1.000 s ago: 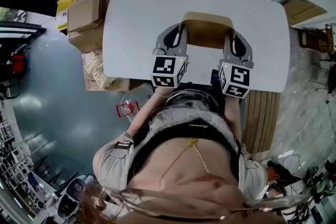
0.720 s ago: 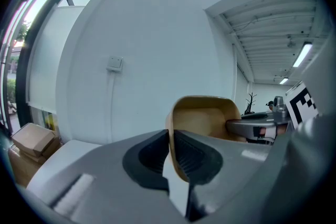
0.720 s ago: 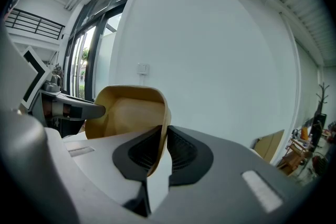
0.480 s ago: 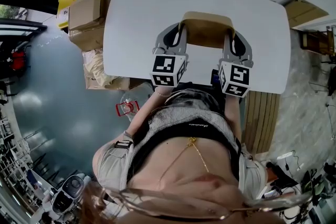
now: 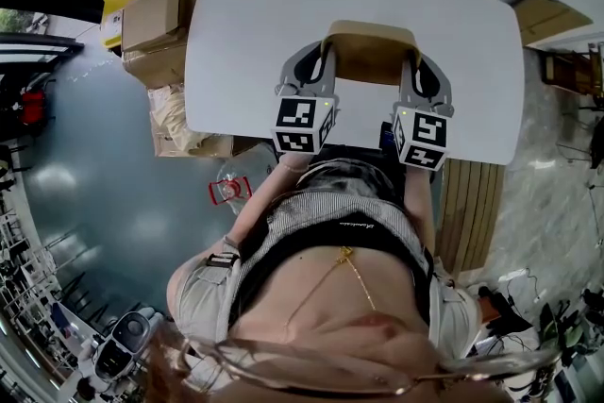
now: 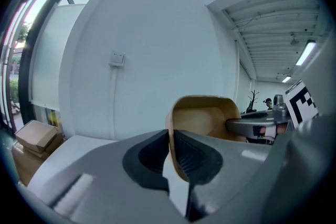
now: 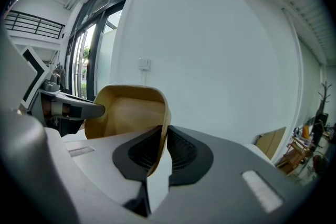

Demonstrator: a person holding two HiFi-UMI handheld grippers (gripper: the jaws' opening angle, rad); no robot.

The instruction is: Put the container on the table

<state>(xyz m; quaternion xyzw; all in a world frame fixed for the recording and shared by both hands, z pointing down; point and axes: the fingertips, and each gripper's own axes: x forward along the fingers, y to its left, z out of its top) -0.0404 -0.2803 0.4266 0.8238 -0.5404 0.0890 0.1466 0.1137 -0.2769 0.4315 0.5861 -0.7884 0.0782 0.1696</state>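
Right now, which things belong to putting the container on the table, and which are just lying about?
Job: container, held at opposite walls by left gripper and right gripper; white table.
Lying about: cardboard boxes, yellow box, small red item.

The tan container point(image 5: 371, 57) hides its own underside, so contact with the bench point(image 5: 245, 24) cannot be told. In both gripper views, jaws cover its lower wall.

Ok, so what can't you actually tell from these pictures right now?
Whether the container sits on the table or hangs above it: head view looks straight down; in both gripper views the jaws cover its base.
The container's floor: hidden behind the left gripper and right gripper bodies.
The distant person, left gripper view: too small.
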